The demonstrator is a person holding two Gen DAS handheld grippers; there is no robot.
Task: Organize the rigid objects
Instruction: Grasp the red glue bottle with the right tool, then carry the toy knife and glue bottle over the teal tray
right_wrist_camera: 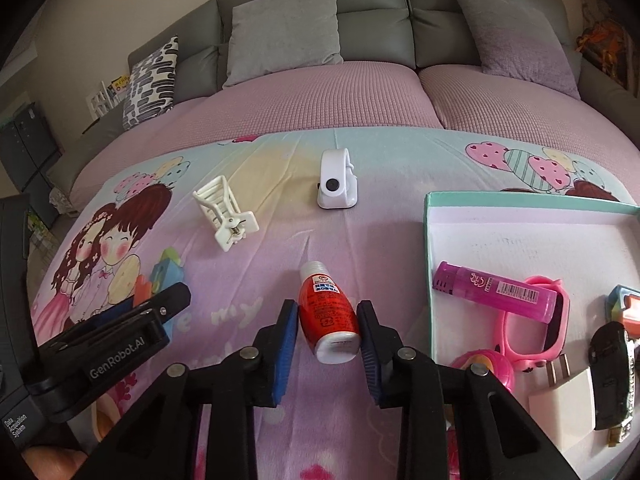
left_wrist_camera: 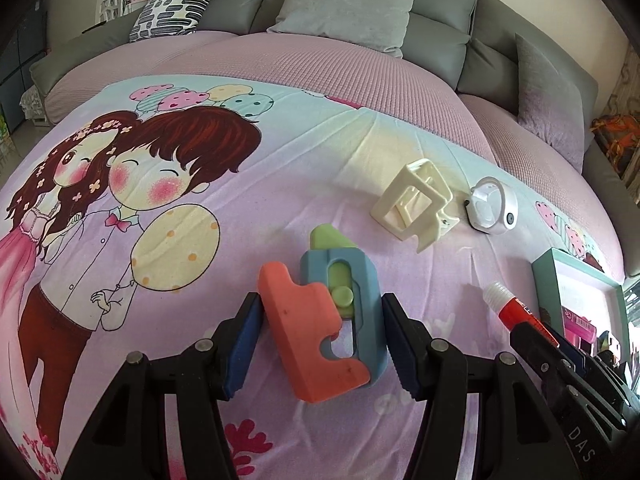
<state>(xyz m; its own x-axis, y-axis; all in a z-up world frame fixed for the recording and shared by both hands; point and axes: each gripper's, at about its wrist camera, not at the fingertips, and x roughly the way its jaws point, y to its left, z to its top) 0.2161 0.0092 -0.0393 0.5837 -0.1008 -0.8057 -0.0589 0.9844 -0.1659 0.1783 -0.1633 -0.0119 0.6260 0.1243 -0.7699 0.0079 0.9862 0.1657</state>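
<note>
A toy of orange, blue and green plastic [left_wrist_camera: 332, 312] lies on the cartoon bedsheet between the fingers of my left gripper [left_wrist_camera: 322, 336], whose jaws touch or nearly touch its sides. A red glue bottle [right_wrist_camera: 329, 316] with a white cap lies between the fingers of my right gripper [right_wrist_camera: 328, 340], whose jaws sit close against it. The bottle also shows in the left wrist view [left_wrist_camera: 510, 306]. A cream clip [right_wrist_camera: 225, 210] and a white round device [right_wrist_camera: 337, 180] lie farther back on the sheet.
A teal-rimmed tray [right_wrist_camera: 430, 248] at the right holds a pink glue stick [right_wrist_camera: 496, 286], pink toy glasses [right_wrist_camera: 532, 332], a white charger [right_wrist_camera: 564, 408] and a black car key [right_wrist_camera: 612, 360]. Grey sofa cushions stand behind.
</note>
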